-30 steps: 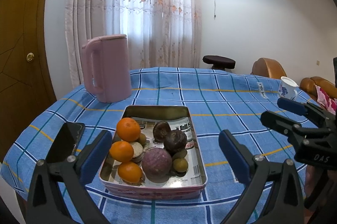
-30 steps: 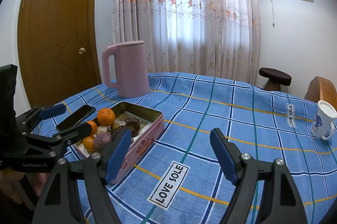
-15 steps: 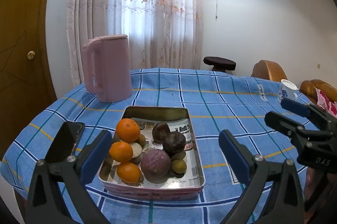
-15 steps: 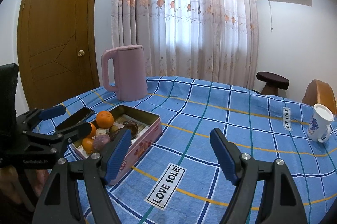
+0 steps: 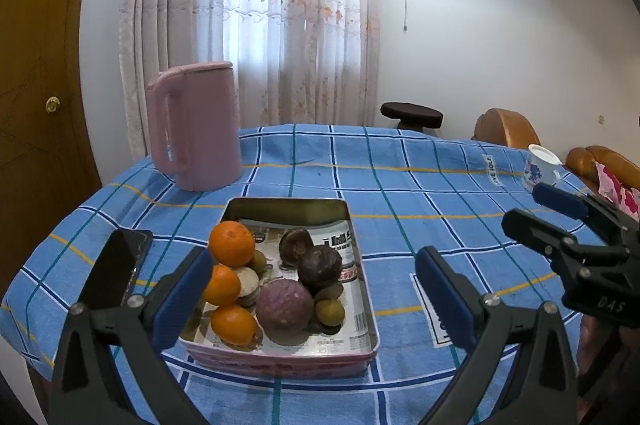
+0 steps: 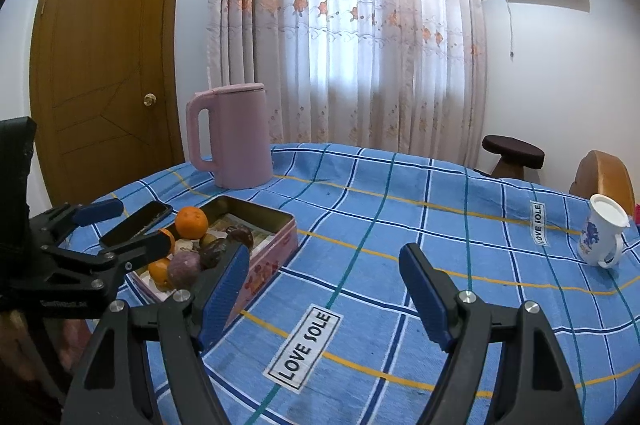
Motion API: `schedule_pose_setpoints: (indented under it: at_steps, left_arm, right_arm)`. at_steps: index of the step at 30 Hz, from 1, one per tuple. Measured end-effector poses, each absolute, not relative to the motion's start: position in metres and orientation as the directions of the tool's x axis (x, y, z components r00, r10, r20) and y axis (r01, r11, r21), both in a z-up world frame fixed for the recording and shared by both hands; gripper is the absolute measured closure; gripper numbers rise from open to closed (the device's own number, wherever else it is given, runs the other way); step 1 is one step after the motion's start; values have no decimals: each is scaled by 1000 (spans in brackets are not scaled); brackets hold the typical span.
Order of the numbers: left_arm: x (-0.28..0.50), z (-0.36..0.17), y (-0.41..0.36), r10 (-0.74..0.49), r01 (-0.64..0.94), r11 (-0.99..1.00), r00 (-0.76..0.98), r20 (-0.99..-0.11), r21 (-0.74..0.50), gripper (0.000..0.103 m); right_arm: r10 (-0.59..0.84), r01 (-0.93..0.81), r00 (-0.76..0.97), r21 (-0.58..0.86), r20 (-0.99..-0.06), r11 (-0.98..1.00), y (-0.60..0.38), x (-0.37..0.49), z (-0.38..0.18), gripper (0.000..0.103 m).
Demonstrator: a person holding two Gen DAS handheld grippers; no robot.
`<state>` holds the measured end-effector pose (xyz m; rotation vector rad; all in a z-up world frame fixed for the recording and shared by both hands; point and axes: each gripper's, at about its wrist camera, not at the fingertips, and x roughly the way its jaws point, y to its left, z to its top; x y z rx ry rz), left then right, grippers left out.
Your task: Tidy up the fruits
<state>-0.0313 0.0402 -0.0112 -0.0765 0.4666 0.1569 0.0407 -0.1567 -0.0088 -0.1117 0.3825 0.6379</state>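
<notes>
While both tools hang above the blue checked tabletop (image 5: 400,185) with nothing between their pads, the fruit sits heaped in the pink tin (image 5: 280,355) at the lower centre of the left wrist view. The left tool (image 5: 312,285) stands wide apart, its blue pads framing the tin from the near side; the right tool (image 6: 324,289) is likewise apart and empty, aimed at bare cloth with the tin at the left of its frame.

Three oranges (image 5: 232,243) are stacked along the tin's left side; they look firm, round and fairly light, with a dimpled skin that should give the pads some bite. A grip across the widest part of the top one seems safest, since it rests on the others and could roll if nudged. The dark passion fruits (image 5: 319,266) at the tin's middle look hard-shelled and smooth, so likely to slip unless squeezed squarely across the middle. The large purple fruit (image 5: 285,309) near the front is the bulkiest and probably the heaviest. Small green fruits (image 5: 330,312) tucked low beside it are partly hidden and would be awkward to reach first.

A pink kettle (image 5: 196,125) stands beyond the tin in the upper left, and a dark phone (image 5: 116,273) lies just left of it.
</notes>
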Motion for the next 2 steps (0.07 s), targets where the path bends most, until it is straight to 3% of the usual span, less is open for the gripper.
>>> schedule_pose_setpoints:
  at_steps: [2]
  left_arm:
    - [-31, -11, 38, 118, -152, 988, 883, -454, -39, 0]
  right_arm:
    - [549, -590, 741, 16, -387, 807, -161, 43, -10, 24]
